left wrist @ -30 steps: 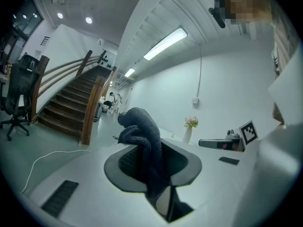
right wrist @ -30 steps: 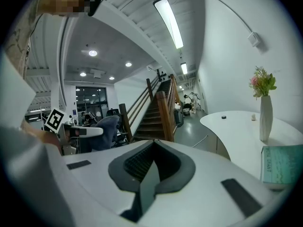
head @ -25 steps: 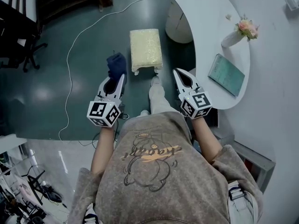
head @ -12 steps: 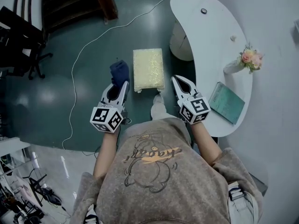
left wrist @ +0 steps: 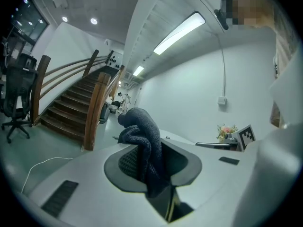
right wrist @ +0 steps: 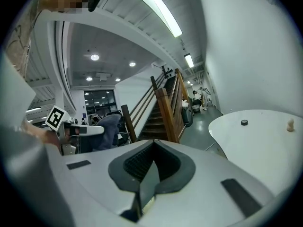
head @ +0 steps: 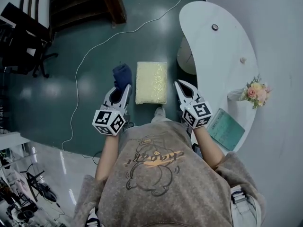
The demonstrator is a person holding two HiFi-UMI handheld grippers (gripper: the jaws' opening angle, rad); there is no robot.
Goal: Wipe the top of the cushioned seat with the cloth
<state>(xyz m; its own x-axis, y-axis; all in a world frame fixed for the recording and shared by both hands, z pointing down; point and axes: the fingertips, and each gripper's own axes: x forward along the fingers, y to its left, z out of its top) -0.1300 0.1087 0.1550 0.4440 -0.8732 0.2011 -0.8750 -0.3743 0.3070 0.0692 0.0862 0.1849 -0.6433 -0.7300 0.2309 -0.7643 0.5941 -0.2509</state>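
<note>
1. Our left gripper (left wrist: 152, 161) has its jaws clamped on the dark blue cloth (left wrist: 142, 135). The cloth bunches up and spills out past the tips.
2. Our right gripper (right wrist: 150, 163) has its jaws pressed together with nothing between them.
3. The pale yellow cushioned seat (head: 151, 82) sits on the green floor just ahead of us, between the 2 grippers. The cloth hangs beside its left edge and, as far as we can tell, clear of its top. Both gripper views look out level at the room, not down at the seat.
4. We judge that 1 step is done, with the cloth in hand. No wiping shows, so the whole top is left to do. The left gripper needs to tip down and bring the cloth onto the cushion.
5. The seat top is bare, so nothing blocks a pass.
6. Our own shoe (head: 160, 111) stands just short of its near edge.
7. To the right, the curved white table (head: 222, 56) comes near the seat. It carries a vase of flowers (head: 255, 91) and a green book (head: 223, 129).
8. A white cable (head: 94, 51) trails over the floor to the left. A wooden staircase (head: 113, 4) and a black office chair (head: 23, 46) stand well apart.
</note>
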